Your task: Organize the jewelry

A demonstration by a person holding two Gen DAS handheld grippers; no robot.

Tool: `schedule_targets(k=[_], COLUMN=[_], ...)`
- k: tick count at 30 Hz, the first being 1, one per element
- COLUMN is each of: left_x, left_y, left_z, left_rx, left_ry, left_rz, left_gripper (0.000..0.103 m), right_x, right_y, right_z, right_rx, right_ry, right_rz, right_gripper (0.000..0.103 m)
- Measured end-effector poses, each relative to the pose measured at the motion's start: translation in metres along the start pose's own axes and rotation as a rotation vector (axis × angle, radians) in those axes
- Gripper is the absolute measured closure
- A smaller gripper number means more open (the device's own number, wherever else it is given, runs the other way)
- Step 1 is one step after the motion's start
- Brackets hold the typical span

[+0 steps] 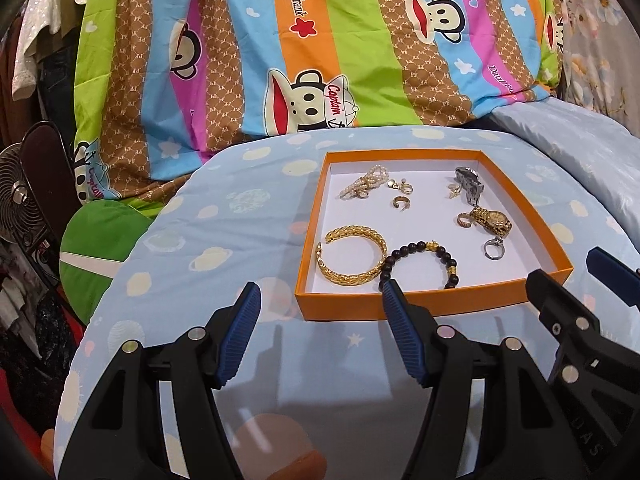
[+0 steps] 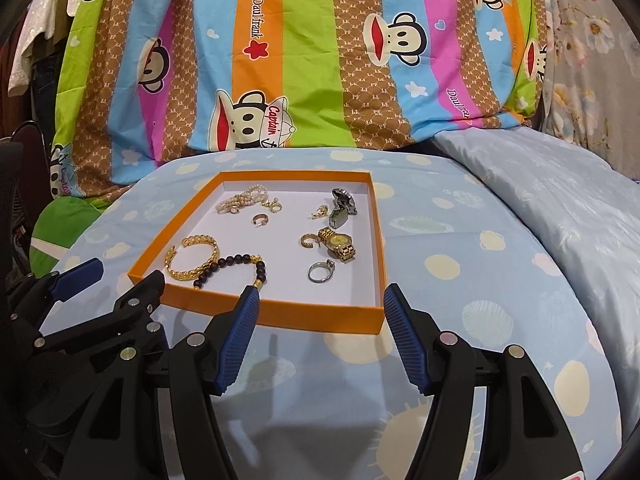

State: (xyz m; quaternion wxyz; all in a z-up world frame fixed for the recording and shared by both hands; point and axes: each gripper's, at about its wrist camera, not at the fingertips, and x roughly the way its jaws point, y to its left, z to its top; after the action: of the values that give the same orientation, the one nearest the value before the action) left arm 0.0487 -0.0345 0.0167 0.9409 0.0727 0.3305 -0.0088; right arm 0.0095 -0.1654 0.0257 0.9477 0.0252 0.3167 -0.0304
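Observation:
An orange tray [image 1: 332, 306] [image 2: 312, 322] with a white floor lies on a light-blue cloth and holds loose jewelry. In it are a gold cuff bracelet [image 1: 352, 258] [image 2: 192, 258], a dark bead bracelet [image 1: 420, 258] [image 2: 236, 268], a pearl piece [image 1: 364, 184] [image 2: 240, 200], a gold watch [image 1: 490, 218] [image 2: 340, 246], a silver watch [image 1: 470, 184] [image 2: 342, 206], a silver ring [image 1: 494, 248] [image 2: 320, 272] and small gold rings. My left gripper [image 1: 320, 294] stands open just short of the tray's near left wall, nothing between its fingers. My right gripper [image 2: 320, 296] stands open over the near right wall, also holding nothing.
A striped cartoon-print quilt [image 1: 320, 52] rises behind the tray. A pale blue bedcover [image 2: 540, 184] lies to the right. A green cushion [image 1: 100, 248], a small fan [image 1: 20, 200] and hanging clothes sit at the left edge of the round cloth-covered surface.

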Motion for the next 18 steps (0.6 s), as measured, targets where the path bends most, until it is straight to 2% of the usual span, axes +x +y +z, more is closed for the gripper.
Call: schedule_targets(k=[18], left_x=[0.0077], left_y=[0.0001], left_z=[-0.0003], left_rx=[-0.013], left_ry=[0.029], left_rz=[-0.015], left_gripper=[0.036], right_x=[0.0048], right_y=[-0.0036], right_z=[0.0001], right_rx=[0.019], right_ry=[0.021], right_rz=[0.006], right_gripper=[0.039])
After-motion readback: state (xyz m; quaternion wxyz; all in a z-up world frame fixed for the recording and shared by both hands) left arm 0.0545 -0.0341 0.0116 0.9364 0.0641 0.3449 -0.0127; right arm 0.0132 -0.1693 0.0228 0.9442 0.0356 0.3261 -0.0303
